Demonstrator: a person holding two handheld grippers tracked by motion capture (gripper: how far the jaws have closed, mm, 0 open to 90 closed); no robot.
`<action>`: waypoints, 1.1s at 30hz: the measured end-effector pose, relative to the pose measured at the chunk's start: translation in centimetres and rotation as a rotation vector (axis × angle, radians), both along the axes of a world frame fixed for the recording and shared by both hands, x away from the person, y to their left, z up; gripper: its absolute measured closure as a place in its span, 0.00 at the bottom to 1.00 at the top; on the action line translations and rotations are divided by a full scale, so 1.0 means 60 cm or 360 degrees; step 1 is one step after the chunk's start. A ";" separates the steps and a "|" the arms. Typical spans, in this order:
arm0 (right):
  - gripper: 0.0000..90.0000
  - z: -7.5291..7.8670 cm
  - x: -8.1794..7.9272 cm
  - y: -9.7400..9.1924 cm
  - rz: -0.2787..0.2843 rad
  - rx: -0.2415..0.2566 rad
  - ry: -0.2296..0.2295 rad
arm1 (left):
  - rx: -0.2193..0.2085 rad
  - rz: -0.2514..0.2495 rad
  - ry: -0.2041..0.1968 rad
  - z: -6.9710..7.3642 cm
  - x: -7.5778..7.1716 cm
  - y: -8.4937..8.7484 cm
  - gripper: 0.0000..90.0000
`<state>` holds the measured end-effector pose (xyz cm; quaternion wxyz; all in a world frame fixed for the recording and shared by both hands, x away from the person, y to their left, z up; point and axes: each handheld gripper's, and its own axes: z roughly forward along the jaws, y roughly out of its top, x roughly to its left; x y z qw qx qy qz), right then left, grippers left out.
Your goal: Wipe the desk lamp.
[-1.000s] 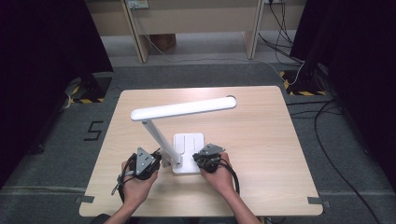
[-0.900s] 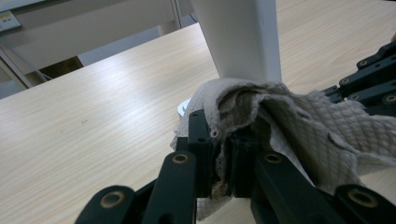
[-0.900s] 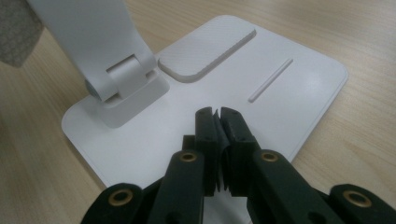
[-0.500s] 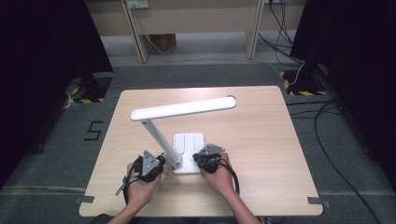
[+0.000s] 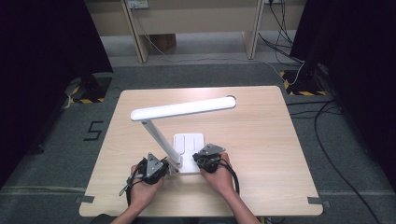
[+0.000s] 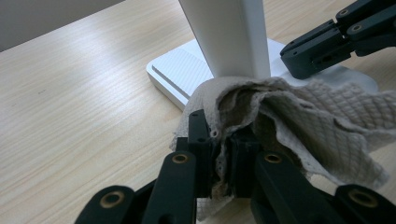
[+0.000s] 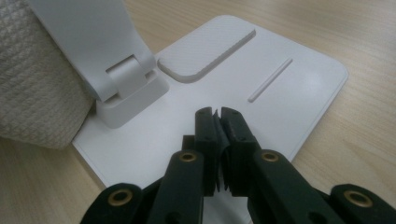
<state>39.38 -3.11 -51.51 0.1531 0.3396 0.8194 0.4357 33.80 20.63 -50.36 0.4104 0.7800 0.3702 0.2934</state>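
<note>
- Cloth [image 6: 299, 116]: beige, quilted, crumpled, stained darker inside its folds.
- My left gripper [image 6: 223, 147] is clamped on one bunched corner; the rest spills ahead against the lamp [image 6: 229, 37] stem, at the base edge.
- My right gripper [image 7: 217, 140]: jaws closed, nothing held, tips over the lamp base.

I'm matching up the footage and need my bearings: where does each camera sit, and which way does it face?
High view: above the person's side, looking forward and down on the table; both forearms, left claw, right claw.
Left gripper view: rides the left claw, shut on a cloth, facing the lamp's arm; the right claw shows beyond.
Right gripper view: rides the right claw, shut over the lamp base.
All share the lamp base.
</note>
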 end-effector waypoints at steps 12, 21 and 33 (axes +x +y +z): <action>0.71 0.017 0.000 -0.008 -0.0002 -0.0002 0.0059 | -0.0031 -0.0017 -0.0055 0.017 -0.029 0.027 0.91; 0.63 0.099 -0.040 -0.009 0.0139 0.0171 -0.0006 | -0.0024 -0.0105 -0.0159 0.055 -0.074 0.031 0.92; 0.54 0.147 -0.065 -0.028 0.0214 0.0287 -0.0038 | 0.0048 -0.0307 -0.0262 0.095 -0.062 -0.026 0.91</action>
